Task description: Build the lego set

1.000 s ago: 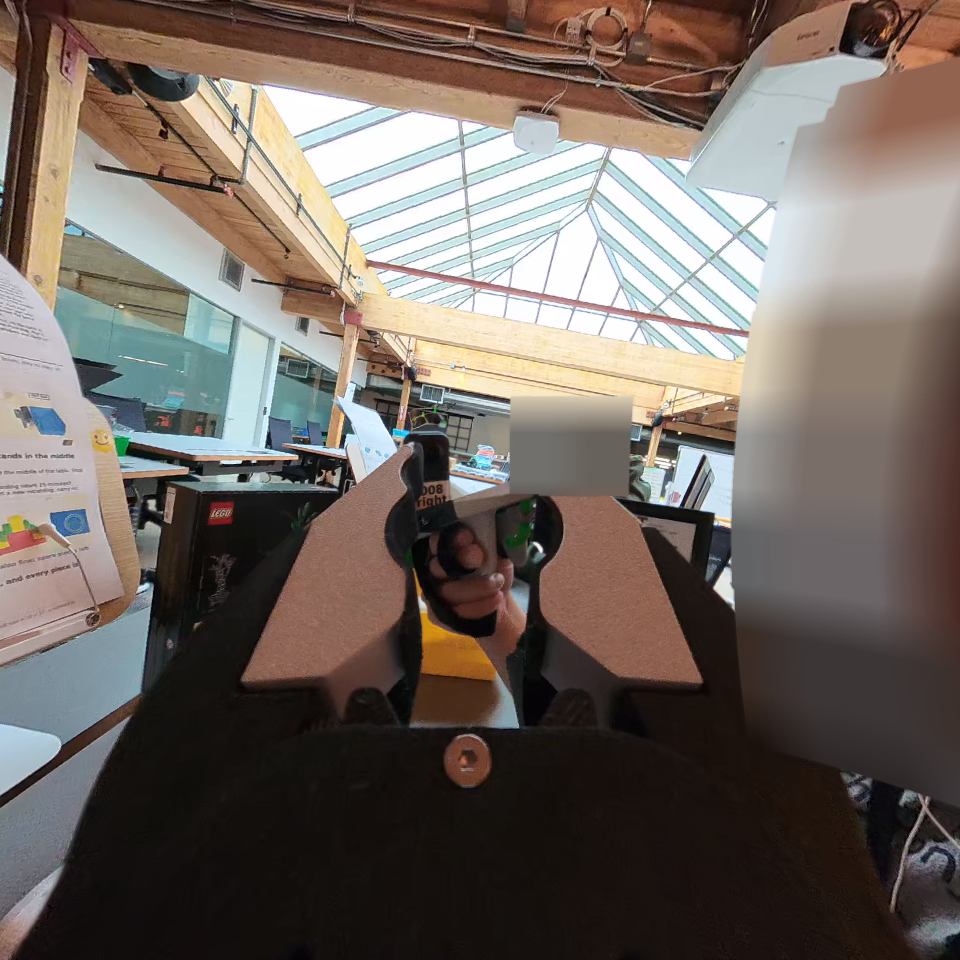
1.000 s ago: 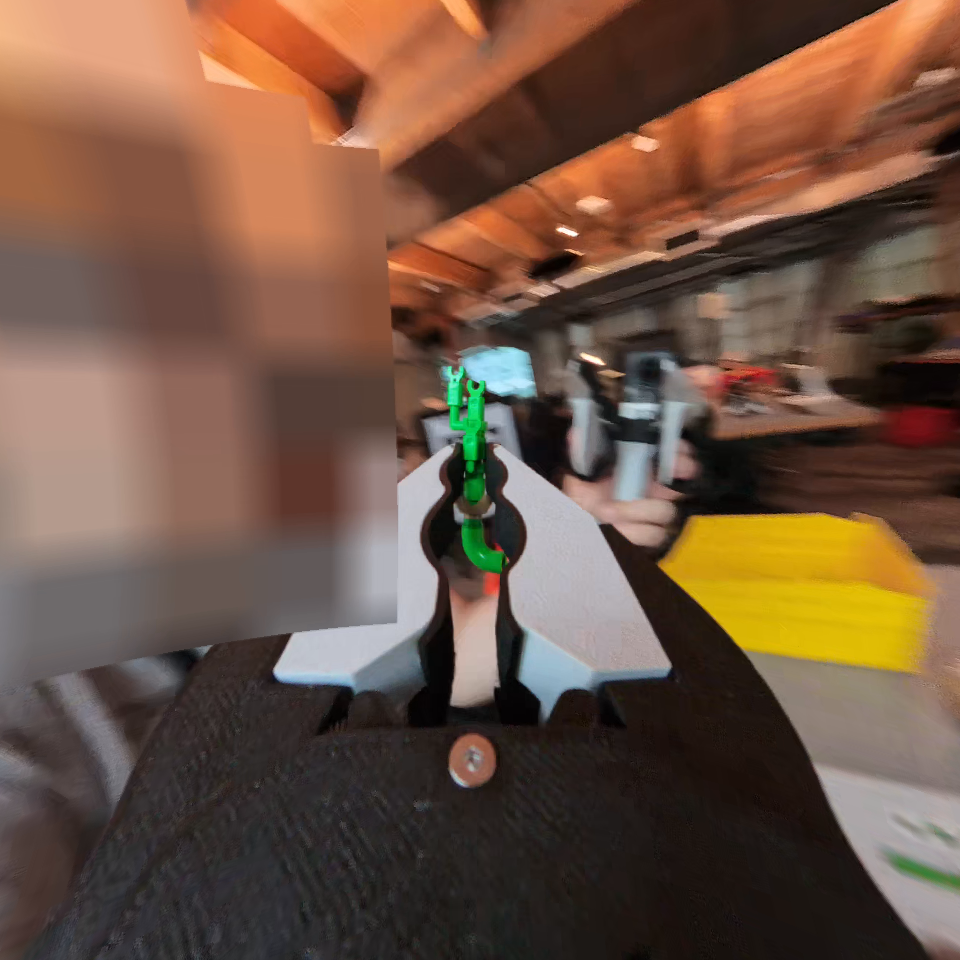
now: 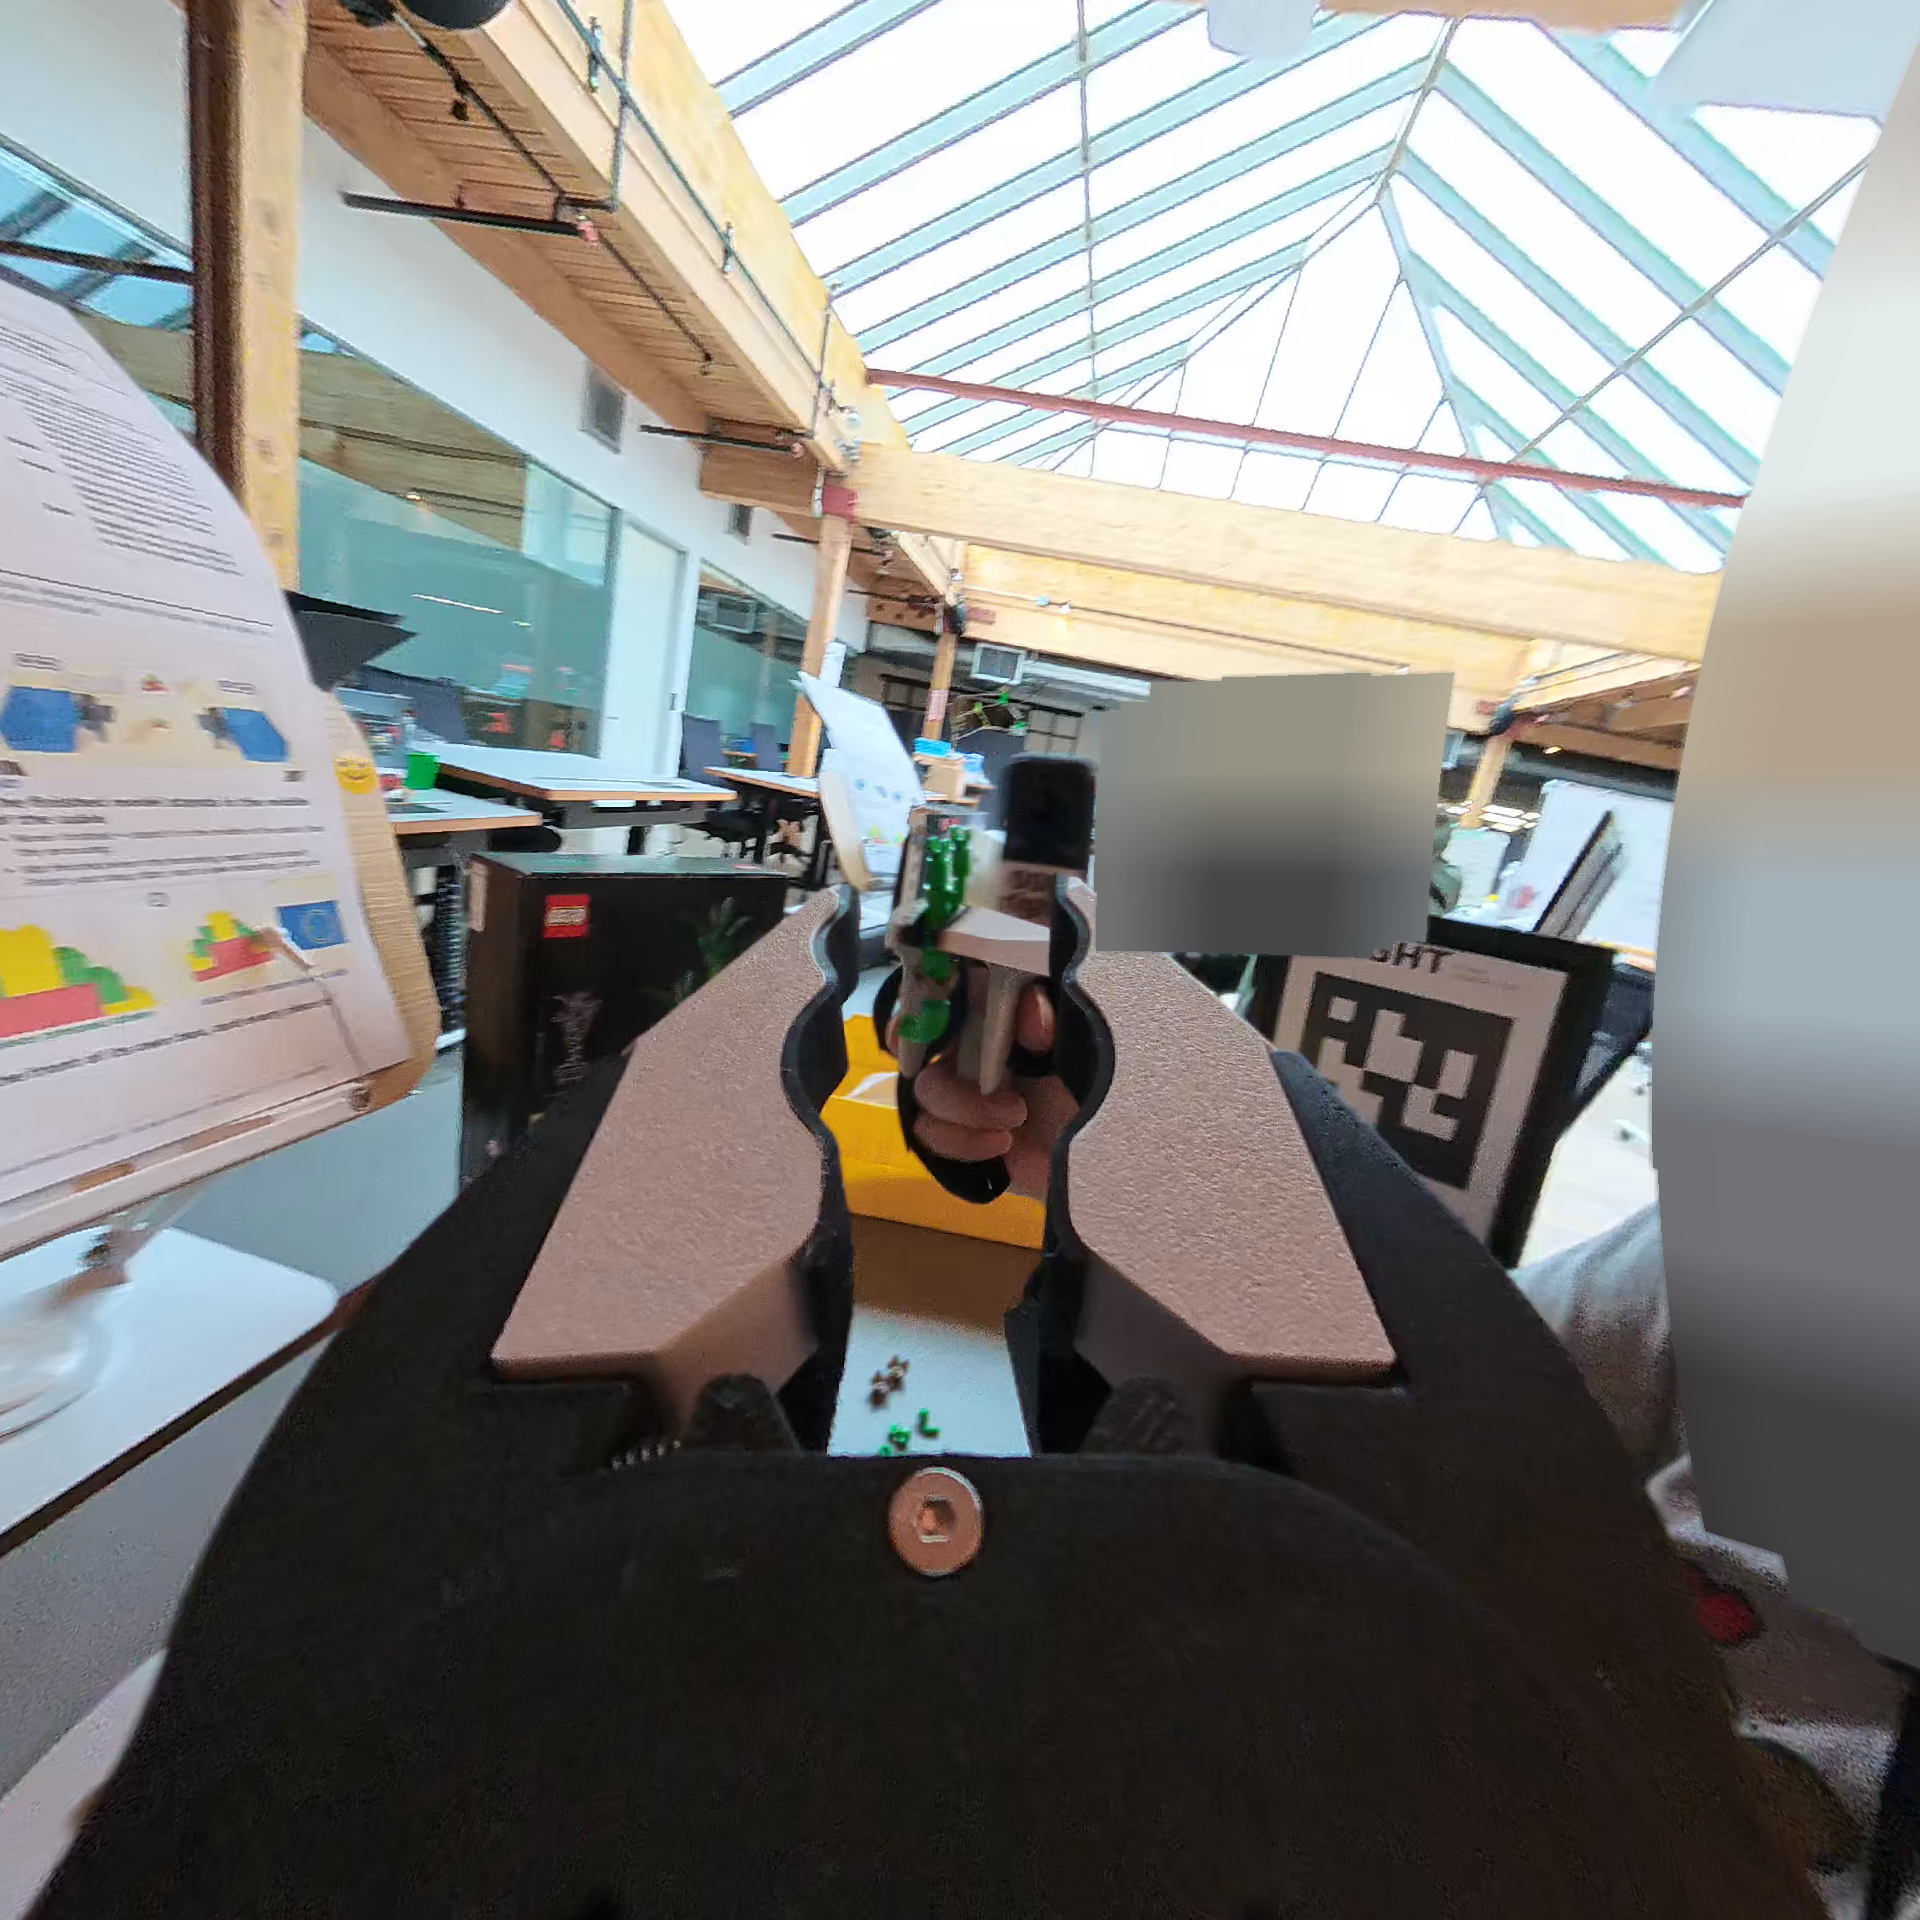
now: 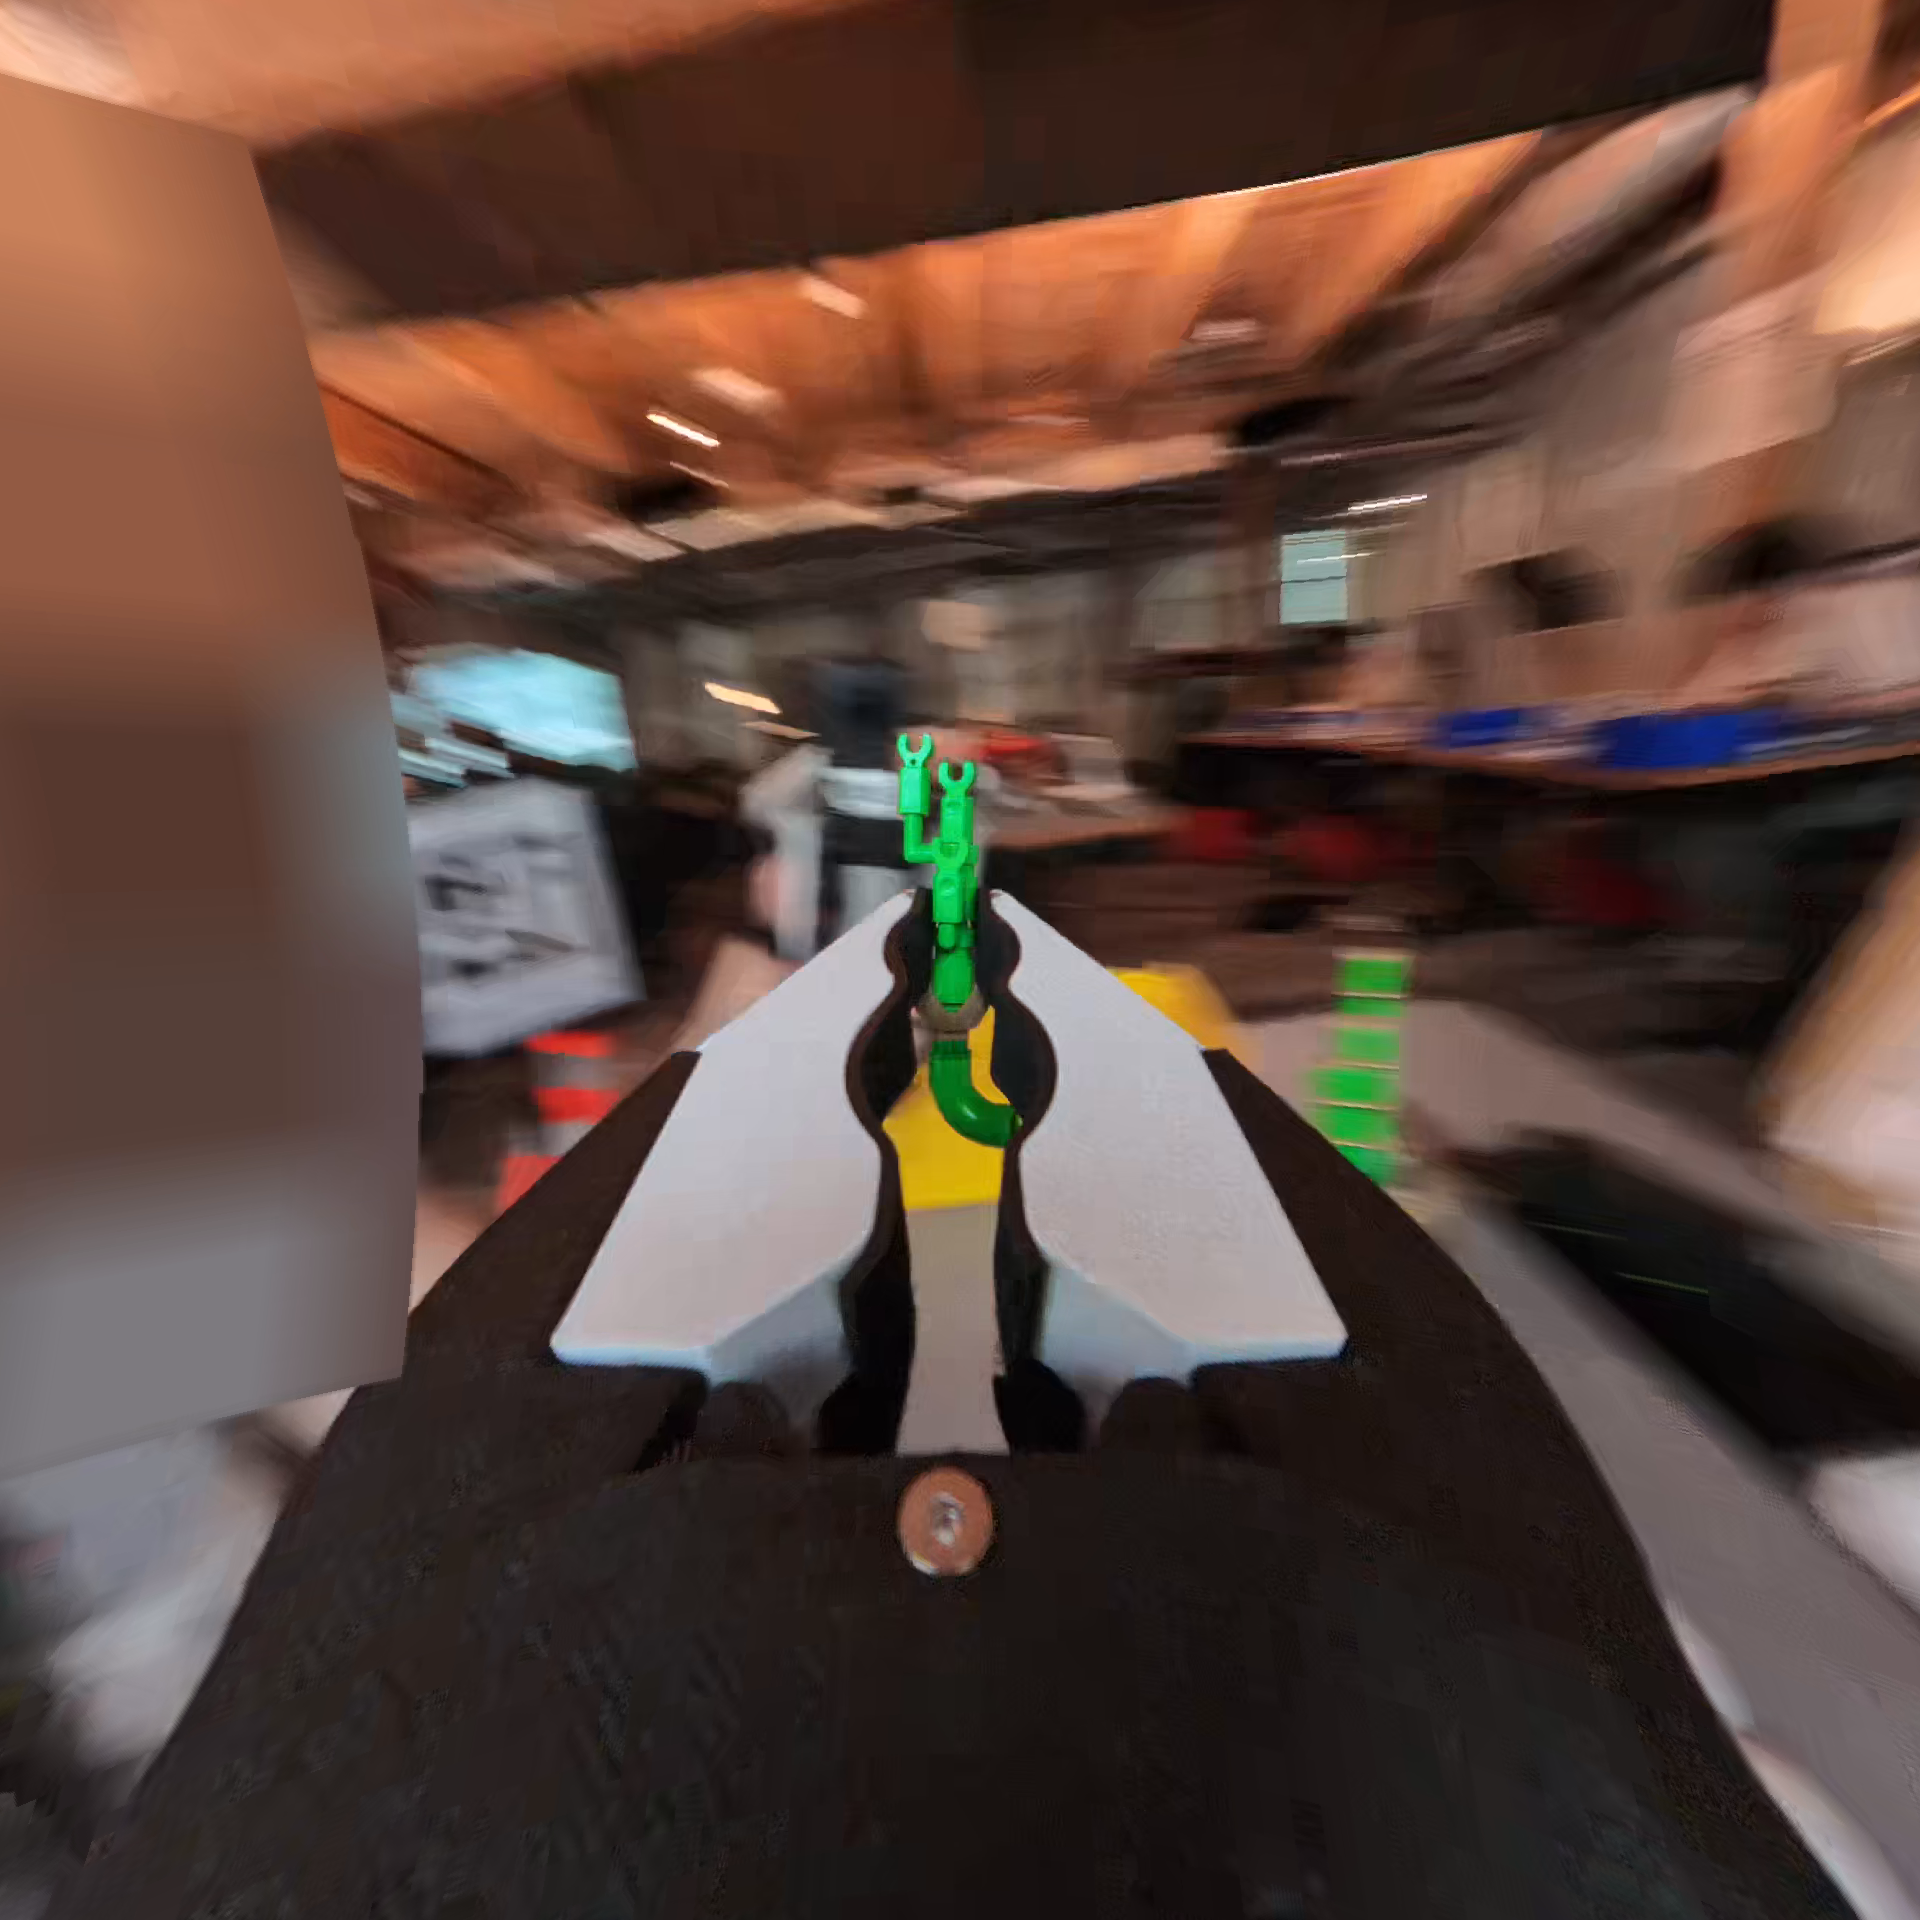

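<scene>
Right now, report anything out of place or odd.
Only small loose green and brown lego pieces scattered on the white tabletop. The right claw holds the green branched lego stem upright; the left claw is open, empty.

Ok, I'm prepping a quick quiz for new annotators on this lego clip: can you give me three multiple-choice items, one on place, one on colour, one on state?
1. Where is the lego stem?
A. Between the right gripper's fingers
B. In the yellow bin
C. On the paper sheet

2. What colour is the bin behind the left gripper?
A. Blue
B. Yellow
C. Red

3. How does the left gripper stand?
A. Shut on a brick
B. Open, holding nothing
C. Out of view

Key: 1 A, the right gripper pinches the stem at its tips; 2 B, yellow shows through the finger gap; 3 B, its fingers stand apart.
</scene>
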### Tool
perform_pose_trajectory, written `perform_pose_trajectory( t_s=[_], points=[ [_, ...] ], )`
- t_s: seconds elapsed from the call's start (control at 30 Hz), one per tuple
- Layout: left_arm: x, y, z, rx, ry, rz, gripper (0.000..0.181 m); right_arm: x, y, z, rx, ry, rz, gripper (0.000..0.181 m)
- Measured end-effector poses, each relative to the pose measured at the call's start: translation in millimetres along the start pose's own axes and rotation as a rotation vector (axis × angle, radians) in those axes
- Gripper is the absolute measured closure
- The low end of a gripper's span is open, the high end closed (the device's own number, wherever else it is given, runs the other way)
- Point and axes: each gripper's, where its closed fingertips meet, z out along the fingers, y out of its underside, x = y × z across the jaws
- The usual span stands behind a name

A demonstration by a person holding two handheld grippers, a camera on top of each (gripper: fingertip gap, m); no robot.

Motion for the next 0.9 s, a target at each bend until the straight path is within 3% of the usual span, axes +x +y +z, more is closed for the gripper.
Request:
perform_pose_trajectory(
  t_s=[0.03, 0.13, 0.27, 0.47, 0.7, 0.9],
  points=[
    [-0.7, 0.1, 0.5, -0.007, -0.024, 0.025, 0.149, 13.0, -0.4, -0.6, -0.031, 0.171, -0.163, 0.177],
    [-3.8, 3.3, 2.4, -0.041, -0.096, 0.083, 0.165, 18.9, -4.6, 0.7, -0.137, 0.459, -0.556, 0.177],
    [-2.5, 8.8, 8.6, -0.069, -0.113, 0.093, 0.16, 9.8, -3.3, 12.2, -0.208, 0.605, -0.795, 0.177],
    [-0.3, 12.0, 13.3, -0.061, -0.081, 0.06, 0.161, 7.6, 6.5, 22.3, -0.258, 0.652, -0.851, 0.177],
    [-3.5, 21.2, 16.3, -0.095, -0.077, 0.055, 0.178, 6.4, 15.7, 30.9, -0.27, 0.639, -0.84, 0.177],
    [-5.7, 21.1, 14.5, -0.095, -0.08, 0.055, 0.176, 6.7, 18.4, 32.5, -0.279, 0.636, -0.824, 0.177]
  ],
)
